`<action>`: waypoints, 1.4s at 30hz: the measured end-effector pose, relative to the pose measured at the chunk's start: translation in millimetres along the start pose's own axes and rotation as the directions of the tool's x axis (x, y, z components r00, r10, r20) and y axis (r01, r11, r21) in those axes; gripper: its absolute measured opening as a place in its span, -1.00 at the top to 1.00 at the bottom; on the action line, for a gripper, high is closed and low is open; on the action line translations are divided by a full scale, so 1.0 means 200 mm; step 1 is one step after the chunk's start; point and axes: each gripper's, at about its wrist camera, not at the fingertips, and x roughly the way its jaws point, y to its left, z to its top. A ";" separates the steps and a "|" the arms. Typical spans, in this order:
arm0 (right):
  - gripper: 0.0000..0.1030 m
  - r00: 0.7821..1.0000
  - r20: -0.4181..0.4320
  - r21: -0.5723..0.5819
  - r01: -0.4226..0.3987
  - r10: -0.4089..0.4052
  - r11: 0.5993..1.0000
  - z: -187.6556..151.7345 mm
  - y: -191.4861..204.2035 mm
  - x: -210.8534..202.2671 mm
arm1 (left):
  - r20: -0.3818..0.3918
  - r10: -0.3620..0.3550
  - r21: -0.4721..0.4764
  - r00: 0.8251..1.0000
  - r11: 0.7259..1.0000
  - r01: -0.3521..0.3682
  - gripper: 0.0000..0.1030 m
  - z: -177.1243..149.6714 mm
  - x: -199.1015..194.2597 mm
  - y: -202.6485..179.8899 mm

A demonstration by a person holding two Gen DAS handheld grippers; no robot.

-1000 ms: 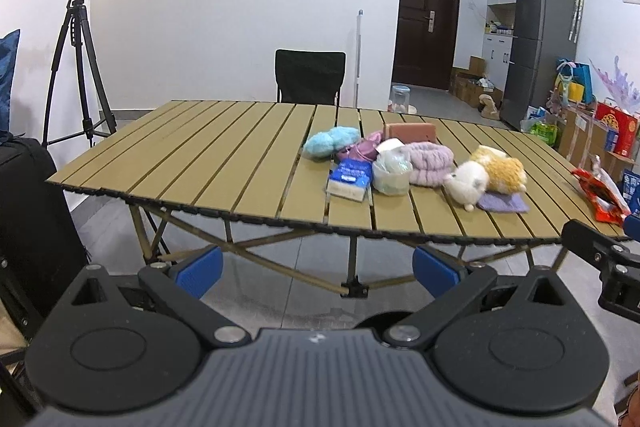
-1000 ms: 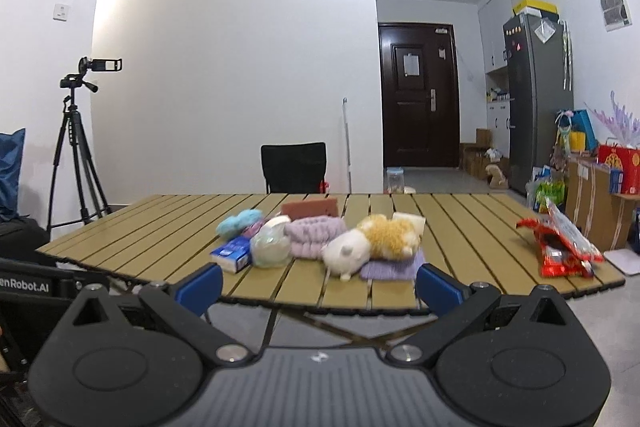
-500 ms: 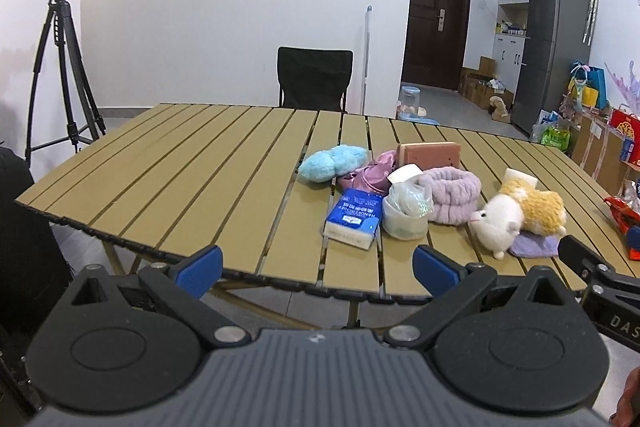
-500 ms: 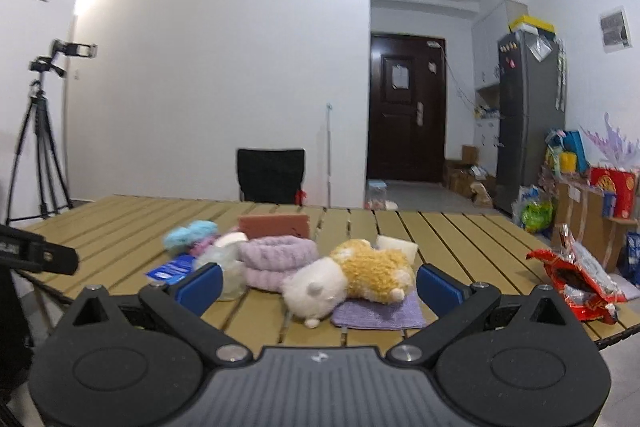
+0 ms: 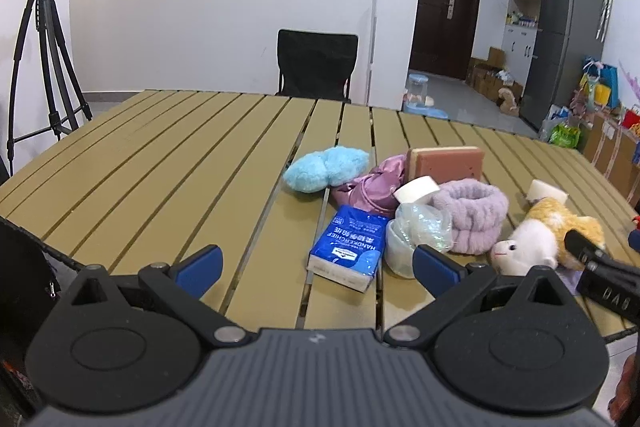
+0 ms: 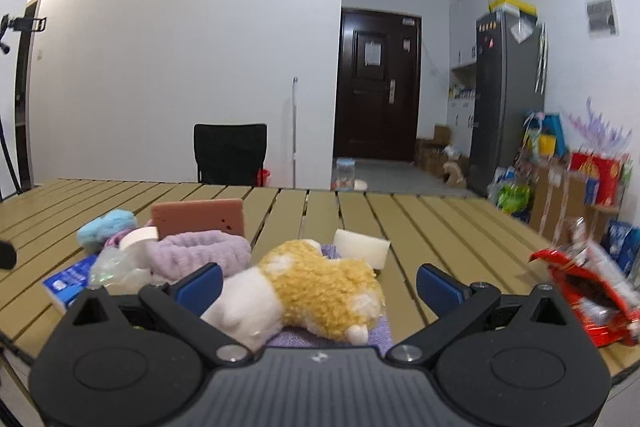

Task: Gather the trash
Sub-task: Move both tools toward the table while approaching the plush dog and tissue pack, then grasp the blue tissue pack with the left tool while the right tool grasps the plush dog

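I see the slatted desk (image 5: pixel 168 163) stretching ahead of both pairs of jaws, its near edge just under them. My left gripper (image 5: pixel 318 267) has its jaws spread wide and holds nothing. My right gripper (image 6: pixel 319 287) is likewise spread wide and empty.

Between the right jaws, close in, lies a yellow and white plush toy (image 6: pixel 304 291) on a purple cloth (image 6: pixel 380 333). Just beyond it is a white foam block (image 6: pixel 362 248). Ahead and to the left of the right jaws sits a lilac fluffy headband (image 6: pixel 200 255), with a pink sponge (image 6: pixel 198 219) standing on edge behind it and a light blue fluffy item (image 6: pixel 106 229) further left.

The trash I can pick out: a red snack wrapper (image 6: pixel 588 291), torn open, lies on the desk well out to the right of the right jaws, near the desk's edge. A crumpled clear plastic bag (image 5: pixel 416 231) rests just ahead of the left gripper's right jaw, touching the headband. A blue tissue pack (image 5: pixel 350 247) lies flat between the left jaws, a little ahead of them, beside the bag. A small white tape roll (image 5: pixel 416 189) leans against the purple satin pouch (image 5: pixel 372 183) beyond.
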 end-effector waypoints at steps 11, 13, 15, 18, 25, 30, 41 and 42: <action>-0.82 0.991 -0.081 0.161 -0.092 0.107 0.983 0.00 -0.15 0.30 | -0.021 0.046 0.036 0.999 0.998 -0.045 -1.00 0.00 0.17 -0.04; -0.72 0.984 -0.089 0.210 -0.131 0.152 0.969 -0.02 -0.17 0.32 | -0.025 0.047 0.041 0.999 0.998 -0.046 -1.00 0.00 0.19 -0.04; -0.70 0.983 -0.081 0.228 -0.140 0.162 0.964 -0.03 -0.17 0.33 | -0.027 0.047 0.048 0.999 0.998 -0.046 -1.00 0.00 0.21 -0.04; -0.59 0.982 -0.071 0.220 -0.158 0.177 0.963 -0.04 -0.15 0.33 | -0.033 0.047 0.056 0.998 0.997 -0.045 -1.00 0.00 0.24 -0.04; -0.25 0.979 -0.033 0.269 -0.185 0.201 0.945 -0.02 -0.17 0.30 | -0.045 0.039 0.089 0.998 0.995 -0.035 -1.00 0.00 0.32 -0.06; -0.09 0.975 0.001 0.334 -0.210 0.223 0.919 -0.02 -0.22 0.28 | -0.059 0.041 0.099 0.997 0.994 -0.035 -1.00 -0.02 0.38 -0.09; -0.05 0.971 0.018 0.350 -0.229 0.238 0.908 -0.01 -0.22 0.27 | -0.063 -0.017 0.106 0.998 0.994 0.023 -0.26 -0.02 0.45 -0.09; -0.04 0.971 0.018 0.355 -0.229 0.239 0.906 -0.01 -0.22 0.28 | -0.073 -0.034 0.104 0.997 0.994 0.041 -0.07 -0.02 0.46 -0.09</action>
